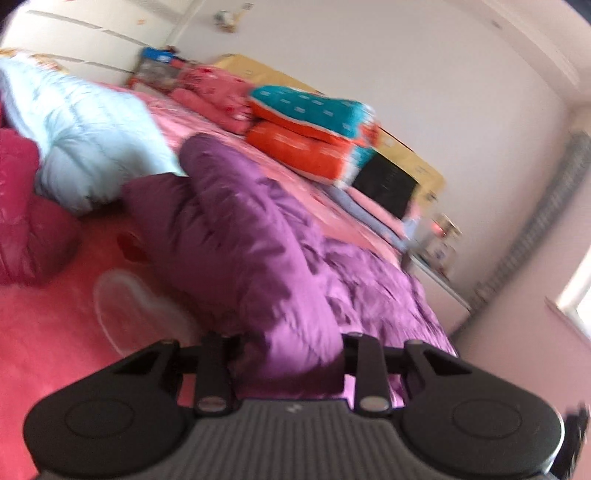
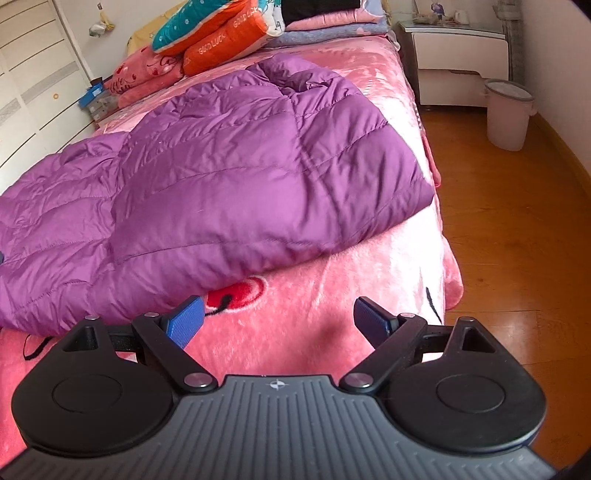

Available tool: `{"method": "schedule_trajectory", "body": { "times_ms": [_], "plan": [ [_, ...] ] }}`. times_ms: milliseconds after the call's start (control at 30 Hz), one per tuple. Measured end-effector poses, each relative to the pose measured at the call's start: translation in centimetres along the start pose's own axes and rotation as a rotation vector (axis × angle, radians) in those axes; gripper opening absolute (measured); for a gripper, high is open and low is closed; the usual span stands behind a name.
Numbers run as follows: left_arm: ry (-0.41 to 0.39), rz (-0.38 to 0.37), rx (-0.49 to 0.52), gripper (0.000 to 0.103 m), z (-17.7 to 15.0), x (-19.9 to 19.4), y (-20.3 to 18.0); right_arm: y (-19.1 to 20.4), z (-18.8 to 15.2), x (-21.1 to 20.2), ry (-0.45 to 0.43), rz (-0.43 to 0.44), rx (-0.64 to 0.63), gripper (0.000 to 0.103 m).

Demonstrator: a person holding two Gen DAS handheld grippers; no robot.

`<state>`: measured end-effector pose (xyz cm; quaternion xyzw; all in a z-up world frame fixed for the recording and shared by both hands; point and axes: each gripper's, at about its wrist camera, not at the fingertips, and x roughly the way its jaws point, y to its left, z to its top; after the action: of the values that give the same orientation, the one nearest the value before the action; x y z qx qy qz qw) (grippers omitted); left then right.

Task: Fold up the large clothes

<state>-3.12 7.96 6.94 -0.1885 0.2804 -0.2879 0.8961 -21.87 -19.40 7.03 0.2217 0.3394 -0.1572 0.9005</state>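
A large purple down jacket (image 2: 229, 177) lies spread on the pink bed blanket (image 2: 295, 325). In the left wrist view a sleeve of the purple jacket (image 1: 266, 266) rises from the bed into my left gripper (image 1: 291, 354), which is shut on it; the fingertips are buried in the fabric. My right gripper (image 2: 277, 317) is open and empty, low over the blanket just in front of the jacket's near hem. Its blue pads (image 2: 186, 319) stand wide apart.
A light blue jacket (image 1: 85, 136) and a dark red one (image 1: 26, 221) lie on the bed to the left. Folded orange-teal quilts (image 2: 218, 33) and pink bedding sit at the head. A white nightstand (image 2: 458, 62), a pink bin (image 2: 508, 114) and wooden floor (image 2: 517, 240) are right of the bed.
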Motion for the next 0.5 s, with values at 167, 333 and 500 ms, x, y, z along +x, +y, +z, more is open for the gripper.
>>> {"method": "schedule_trajectory", "body": {
  "times_ms": [167, 333, 500],
  "plan": [
    [0.114, -0.061, 0.144, 0.035, -3.3, -1.3, -1.4, 0.2, 0.0, -0.9, -0.009, 0.006, -0.002, 0.103],
    [0.205, -0.100, 0.114, 0.053, -3.5, -2.4, 1.1, 0.4, 0.4, -1.1, -0.023, 0.015, 0.012, 0.103],
    [0.143, -0.120, 0.090, 0.073, -2.1, -5.9, 2.8, 1.5, 1.7, -1.0, -0.063, 0.052, -0.007, 0.103]
  ]
}}
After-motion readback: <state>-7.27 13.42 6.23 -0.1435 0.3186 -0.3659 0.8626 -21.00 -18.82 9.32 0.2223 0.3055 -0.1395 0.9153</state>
